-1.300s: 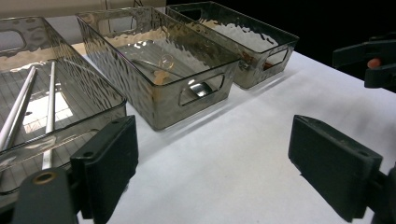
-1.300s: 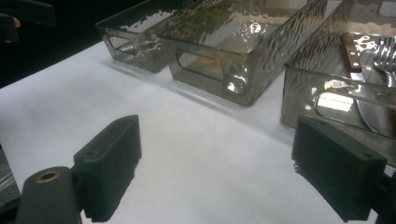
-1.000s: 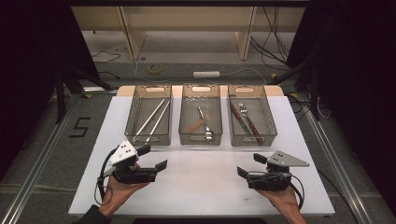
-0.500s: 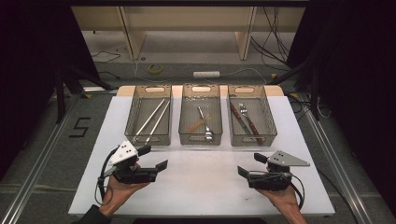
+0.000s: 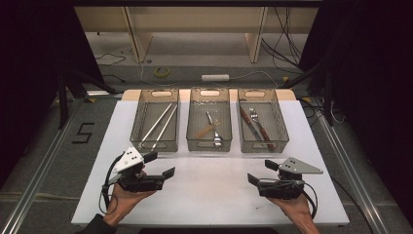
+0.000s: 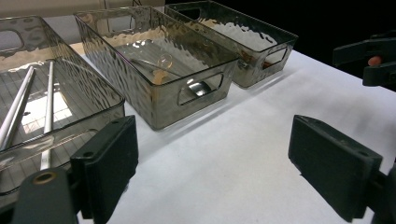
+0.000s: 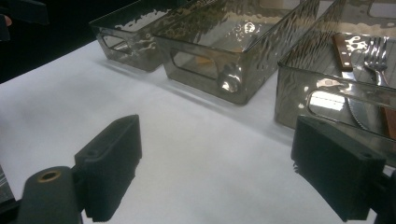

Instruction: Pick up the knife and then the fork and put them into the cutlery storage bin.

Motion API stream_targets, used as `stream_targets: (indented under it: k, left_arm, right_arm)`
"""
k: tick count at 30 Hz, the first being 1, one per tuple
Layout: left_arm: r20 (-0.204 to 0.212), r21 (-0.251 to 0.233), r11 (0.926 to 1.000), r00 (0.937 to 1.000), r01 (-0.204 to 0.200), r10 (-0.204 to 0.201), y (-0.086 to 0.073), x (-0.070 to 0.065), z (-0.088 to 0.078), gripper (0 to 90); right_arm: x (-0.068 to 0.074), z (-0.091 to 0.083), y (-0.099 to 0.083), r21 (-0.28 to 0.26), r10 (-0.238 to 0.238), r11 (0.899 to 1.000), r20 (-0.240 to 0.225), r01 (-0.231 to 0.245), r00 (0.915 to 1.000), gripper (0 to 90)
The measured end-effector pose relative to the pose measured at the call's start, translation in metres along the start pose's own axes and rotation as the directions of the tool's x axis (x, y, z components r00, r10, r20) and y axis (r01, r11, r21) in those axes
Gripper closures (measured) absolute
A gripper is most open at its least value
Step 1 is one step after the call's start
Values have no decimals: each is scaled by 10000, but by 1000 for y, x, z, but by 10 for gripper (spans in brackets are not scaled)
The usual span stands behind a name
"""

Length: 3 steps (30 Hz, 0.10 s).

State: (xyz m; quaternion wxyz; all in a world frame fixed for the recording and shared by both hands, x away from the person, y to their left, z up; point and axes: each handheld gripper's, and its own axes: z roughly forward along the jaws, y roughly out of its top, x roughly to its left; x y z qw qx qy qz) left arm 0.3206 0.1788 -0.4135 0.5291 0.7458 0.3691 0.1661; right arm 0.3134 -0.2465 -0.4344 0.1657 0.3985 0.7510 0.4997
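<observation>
Three clear bins (image 5: 210, 144) stand beyond both gaping, empty tongs (image 5: 159, 165) (image 5: 257, 172).

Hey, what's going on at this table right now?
A person holds the left tongs and right tongs open and empty above the white table. Beyond stand three clear plastic bins: the left bin holds metal chopsticks, the middle bin a spoon, the right bin a knife and fork.
</observation>
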Motion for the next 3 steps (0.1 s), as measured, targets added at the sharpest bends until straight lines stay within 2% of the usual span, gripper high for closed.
stream_targets:
  k: [3]
  left_arm:
    - [3,-2,10000,10000,5,-5,0,0,0,157]
  right_arm:
    - [0,0,0,-2,-4,10000,-8,4,10000,172]
